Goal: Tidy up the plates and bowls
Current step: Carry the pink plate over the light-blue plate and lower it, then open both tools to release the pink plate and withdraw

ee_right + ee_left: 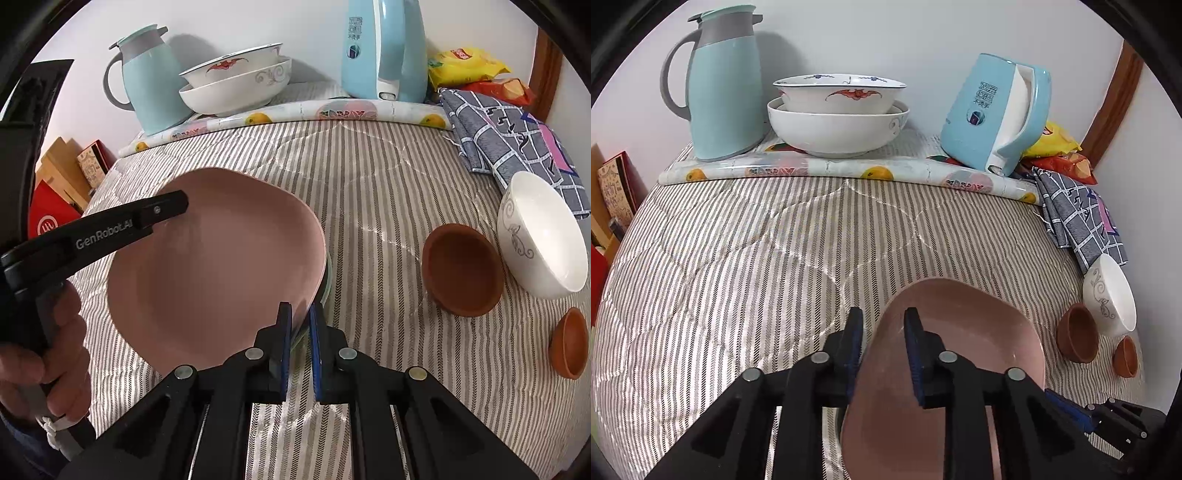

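Left wrist view: left gripper (882,332) jaws stand narrowly apart astride the near-left rim of the pink plate (960,332), one finger outside, one over the plate face; whether the pads press the rim cannot be told. Plate lies on the striped quilt (738,258). Beyond the plate, by the wall: two stacked white bowls (836,118), between a teal thermos jug (720,85) and a blue kettle (993,114). Right of the plate: white bowl (1110,295) tilted, two brown cups (1076,332) just beside it.

Right wrist view: right gripper (299,347) jaws narrow, straddling the plate's (214,258) near-right rim, where a glass edge (327,280) shows under the plate; contact unclear. The left gripper's finger (162,210) lies over the plate's far-left rim. Brown cup (461,269) right of the plate, white bowl (539,236) touching it.
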The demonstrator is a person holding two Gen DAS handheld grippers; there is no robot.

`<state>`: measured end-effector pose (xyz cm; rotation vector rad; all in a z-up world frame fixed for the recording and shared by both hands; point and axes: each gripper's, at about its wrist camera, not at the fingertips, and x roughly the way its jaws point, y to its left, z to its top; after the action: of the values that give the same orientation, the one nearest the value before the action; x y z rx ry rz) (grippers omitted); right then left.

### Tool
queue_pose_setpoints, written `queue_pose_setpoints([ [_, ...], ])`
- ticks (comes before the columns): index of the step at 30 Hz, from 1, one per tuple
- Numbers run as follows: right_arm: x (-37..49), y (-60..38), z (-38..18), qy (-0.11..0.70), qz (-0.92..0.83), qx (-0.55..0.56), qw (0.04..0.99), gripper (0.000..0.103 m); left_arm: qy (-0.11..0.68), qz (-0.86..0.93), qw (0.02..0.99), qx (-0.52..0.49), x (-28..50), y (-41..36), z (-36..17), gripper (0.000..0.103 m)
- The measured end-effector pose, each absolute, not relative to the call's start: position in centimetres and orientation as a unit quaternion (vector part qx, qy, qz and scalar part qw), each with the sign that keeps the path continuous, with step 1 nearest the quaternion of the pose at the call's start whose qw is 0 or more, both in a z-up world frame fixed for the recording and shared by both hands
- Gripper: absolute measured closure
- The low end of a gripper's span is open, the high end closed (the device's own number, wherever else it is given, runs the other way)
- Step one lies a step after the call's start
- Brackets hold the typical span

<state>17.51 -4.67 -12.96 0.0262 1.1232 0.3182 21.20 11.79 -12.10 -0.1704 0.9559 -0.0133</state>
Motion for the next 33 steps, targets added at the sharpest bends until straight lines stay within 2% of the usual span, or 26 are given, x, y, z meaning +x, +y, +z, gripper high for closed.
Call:
queue_pose_setpoints([
  [8,17.2,-4.8,-13.0,0.540,0.159,0.021,0.826,0.090,0.457,0.002,0.885,-0.086,21.2,12.2,-11.9,0.060],
  [13,16.7,-4.5,-12.4,0.533,0.162,0.002,0.830,0.086,0.458,0.003,0.884,-0.088,20.7,12.6,-11.5,0.058],
  [19,15.9,-4.9,-11.0,0.512,0.163,0.003,0.843,0.062,0.454,0.007,0.886,-0.094,19.8,12.6,-10.8,0.055],
  [33,14.5,-10.0,-8.5,0.473,0.126,0.020,0.872,0.061,0.436,-0.003,0.897,-0.078,17.2,8.9,-7.8,0.055],
])
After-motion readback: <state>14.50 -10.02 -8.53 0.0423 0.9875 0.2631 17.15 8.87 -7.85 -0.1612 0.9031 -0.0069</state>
